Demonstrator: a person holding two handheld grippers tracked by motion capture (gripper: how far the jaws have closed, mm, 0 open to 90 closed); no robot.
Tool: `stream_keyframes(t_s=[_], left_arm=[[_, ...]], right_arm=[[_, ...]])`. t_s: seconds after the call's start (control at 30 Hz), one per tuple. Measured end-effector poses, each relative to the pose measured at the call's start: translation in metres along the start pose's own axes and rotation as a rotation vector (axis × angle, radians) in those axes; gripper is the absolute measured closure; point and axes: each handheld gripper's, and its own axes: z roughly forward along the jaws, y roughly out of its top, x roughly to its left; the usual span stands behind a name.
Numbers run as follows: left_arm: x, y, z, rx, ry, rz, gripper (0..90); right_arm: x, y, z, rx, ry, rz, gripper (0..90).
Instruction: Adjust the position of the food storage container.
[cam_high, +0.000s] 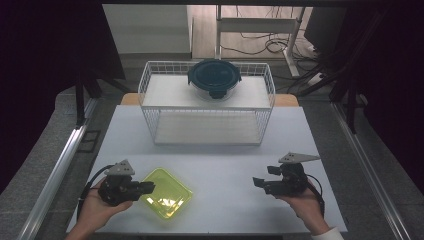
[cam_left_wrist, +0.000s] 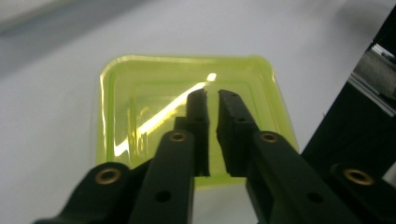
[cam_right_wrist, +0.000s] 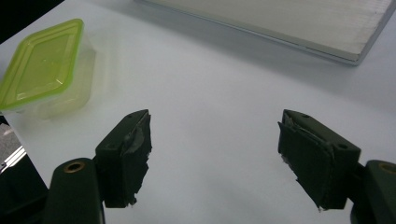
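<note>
I am seeing a white wire rack (cam_high: 150, 82) standing at the table's (cam_high: 220, 155) far side, with a round dark-lidded container (cam_high: 214, 77) sitting on its upper shelf.

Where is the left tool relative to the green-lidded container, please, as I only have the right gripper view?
Observer: In the high view, the left tool reaches over the left edge of the green-lidded container.
Operator: Thanks. How do its jaws stand?
Observer: The left gripper view shows them almost together, with a thin slit between, above the lid's near edge. I can't tell whether they pinch anything.
Operator: Is anything on the rack behind?
Observer: Yes, a round container with a dark lid stands on the top shelf of the white wire rack.
</note>
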Motion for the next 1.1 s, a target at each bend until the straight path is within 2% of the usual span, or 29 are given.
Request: stream_keyframes(t_s=[0.2,0.23,0.27,0.33,0.43,0.47,0.5,0.53,0.6,0.77,0.97,1.1], left_arm=[[0.002,-0.011,-0.005,0.028,-0.004,-0.007,89.2],[0.000,-0.017,-0.007,0.058,-0.002,0.002,89.2],[0.000,-0.017,-0.007,0.058,-0.002,0.002,89.2],[-0.003,-0.028,-0.008,0.106,-0.009,0.010,89.3],[-0.006,-0.038,-0.004,0.149,-0.005,0.016,89.2],[-0.006,-0.038,-0.004,0.149,-0.005,0.016,89.2],[-0.007,-0.043,0.002,0.174,-0.008,0.020,89.3],[-0.007,-0.043,0.002,0.174,-0.008,0.020,89.3],[-0.011,-0.046,0.013,0.203,-0.013,0.032,89.3],[-0.016,-0.042,0.029,0.240,-0.019,0.032,89.3],[-0.021,-0.034,0.040,0.246,-0.029,0.036,89.0],[-0.023,-0.030,0.047,0.256,-0.037,0.034,89.1]], right_arm=[[0.000,0.000,0.001,0.003,-0.001,0.001,25.5],[0.000,-0.001,0.001,0.004,-0.001,0.002,25.4],[0.000,-0.001,0.001,0.004,-0.001,0.002,25.4],[0.000,-0.001,0.002,0.008,-0.001,0.003,25.4],[0.001,-0.001,0.003,0.015,0.000,0.003,25.4],[0.001,-0.001,0.003,0.015,0.000,0.003,25.4],[0.001,-0.001,0.003,0.015,-0.001,0.002,25.4],[0.001,-0.001,0.003,0.015,-0.001,0.002,25.4],[0.002,-0.001,0.004,0.017,0.002,0.001,25.4],[0.002,-0.002,0.005,0.024,0.002,0.000,25.4],[0.000,-0.003,0.005,0.027,0.000,0.010,25.4],[0.001,-0.002,0.005,0.030,-0.002,-0.001,25.4]])
